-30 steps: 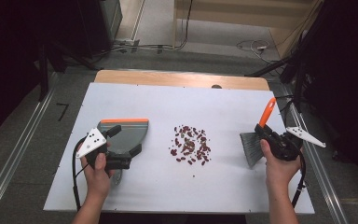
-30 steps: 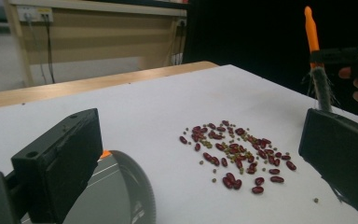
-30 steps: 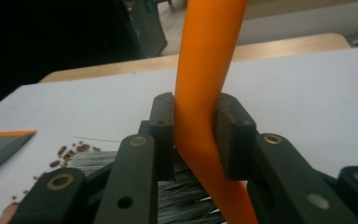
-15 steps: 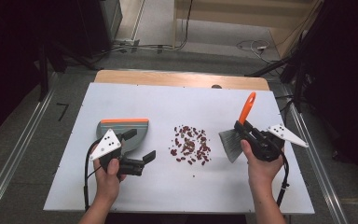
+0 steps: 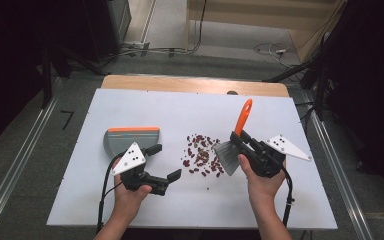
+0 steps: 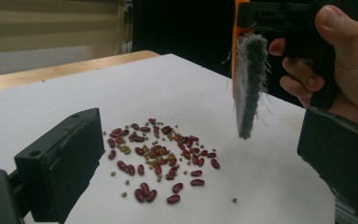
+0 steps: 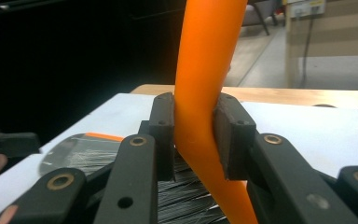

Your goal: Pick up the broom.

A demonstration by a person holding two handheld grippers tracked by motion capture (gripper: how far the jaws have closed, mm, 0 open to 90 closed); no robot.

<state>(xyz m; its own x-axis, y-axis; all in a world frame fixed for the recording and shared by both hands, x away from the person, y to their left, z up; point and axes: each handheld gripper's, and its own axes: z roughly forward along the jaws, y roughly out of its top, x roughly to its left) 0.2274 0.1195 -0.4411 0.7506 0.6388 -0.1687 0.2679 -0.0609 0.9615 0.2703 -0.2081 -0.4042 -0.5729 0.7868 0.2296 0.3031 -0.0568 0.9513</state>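
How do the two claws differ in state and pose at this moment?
The right claw is shut on the brush, gripping its orange handle; the left claw is open and holds nothing. The right claw carries the brush raised beside the beans; the left claw hovers on their other side, with the dustpan lying unheld behind it. Both face the beans.

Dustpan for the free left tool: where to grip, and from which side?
Probably the dustpan's near rim, the edge away from its orange lip, coming from the person's side. It lies flat on the table, orange lip facing away, just beyond the left tool, whose jaws stand open. No handle is visible; the tool's plate covers that near edge, so judge on approach.
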